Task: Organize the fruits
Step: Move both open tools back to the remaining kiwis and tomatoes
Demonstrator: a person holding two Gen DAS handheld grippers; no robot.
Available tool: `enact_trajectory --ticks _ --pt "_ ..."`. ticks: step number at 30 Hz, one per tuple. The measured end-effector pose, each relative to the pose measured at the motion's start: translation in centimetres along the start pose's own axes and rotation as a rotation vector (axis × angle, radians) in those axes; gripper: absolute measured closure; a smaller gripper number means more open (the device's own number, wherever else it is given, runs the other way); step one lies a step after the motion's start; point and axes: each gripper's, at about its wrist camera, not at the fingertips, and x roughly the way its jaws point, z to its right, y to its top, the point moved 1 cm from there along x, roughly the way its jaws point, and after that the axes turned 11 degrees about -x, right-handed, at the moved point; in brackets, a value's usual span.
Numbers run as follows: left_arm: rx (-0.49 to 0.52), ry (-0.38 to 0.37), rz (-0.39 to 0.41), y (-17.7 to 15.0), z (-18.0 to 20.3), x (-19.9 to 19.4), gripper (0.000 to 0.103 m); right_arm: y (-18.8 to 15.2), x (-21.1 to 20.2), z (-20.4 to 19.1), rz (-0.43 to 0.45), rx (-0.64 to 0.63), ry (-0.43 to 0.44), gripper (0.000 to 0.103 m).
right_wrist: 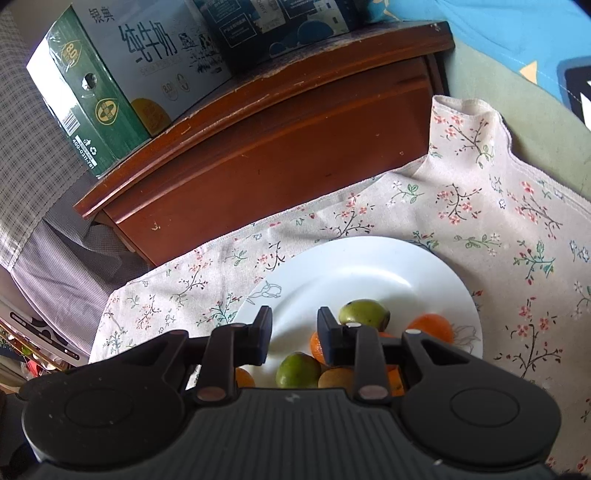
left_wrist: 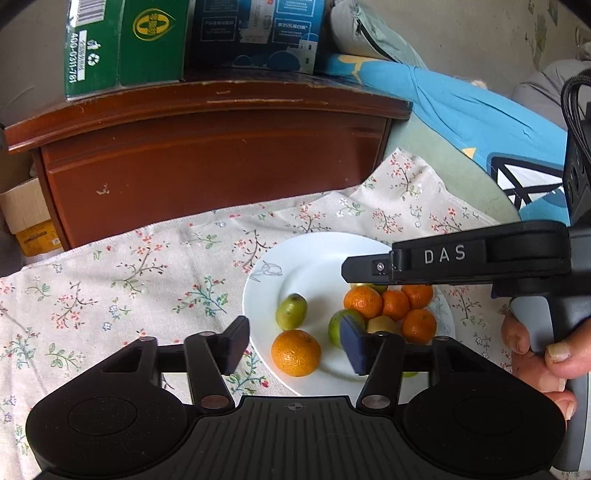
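A white plate [left_wrist: 314,266] [right_wrist: 369,273] lies on a floral cloth [left_wrist: 129,295]. On it are a lone orange [left_wrist: 295,352], a green fruit [left_wrist: 291,311], another green fruit [left_wrist: 334,325] and a cluster of oranges [left_wrist: 393,306]. My left gripper [left_wrist: 295,345] is open low over the plate. The lone orange sits between its pads [left_wrist: 236,343] with a gap on each side. My right gripper [right_wrist: 293,334] [left_wrist: 365,267] hovers over the cluster, its jaws drawn to a narrow slot with nothing in it. Below it lie a green fruit [right_wrist: 297,369] and further oranges [right_wrist: 430,326].
A red-brown wooden cabinet [left_wrist: 207,166] stands right behind the cloth, with a green carton [left_wrist: 122,44] and a dark blue carton [left_wrist: 255,33] on top. Blue bedding [left_wrist: 461,110] lies at the right. A hand [left_wrist: 532,354] holds the right gripper's handle.
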Motion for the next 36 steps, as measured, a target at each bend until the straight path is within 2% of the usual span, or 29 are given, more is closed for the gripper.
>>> enact_trajectory --ticks 9,22,31,36 --pt "-0.027 0.059 0.015 1.4 -1.6 -4.3 0.046 -0.1 -2.6 -1.3 0.018 -0.007 0.01 0.069" --pt "0.012 0.073 0.005 -0.2 -3.1 -9.5 0.046 -3.0 -5.7 -4.1 -0.013 -0.047 0.046 0.069" --pt "0.068 0.054 -0.021 -2.1 -3.5 -10.5 0.046 -5.2 -6.9 -6.7 -0.036 -0.13 0.068 0.069" --pt "0.091 0.073 -0.043 -3.1 -4.1 -10.7 0.046 -6.4 -6.9 -7.7 -0.063 -0.152 0.102 0.069"
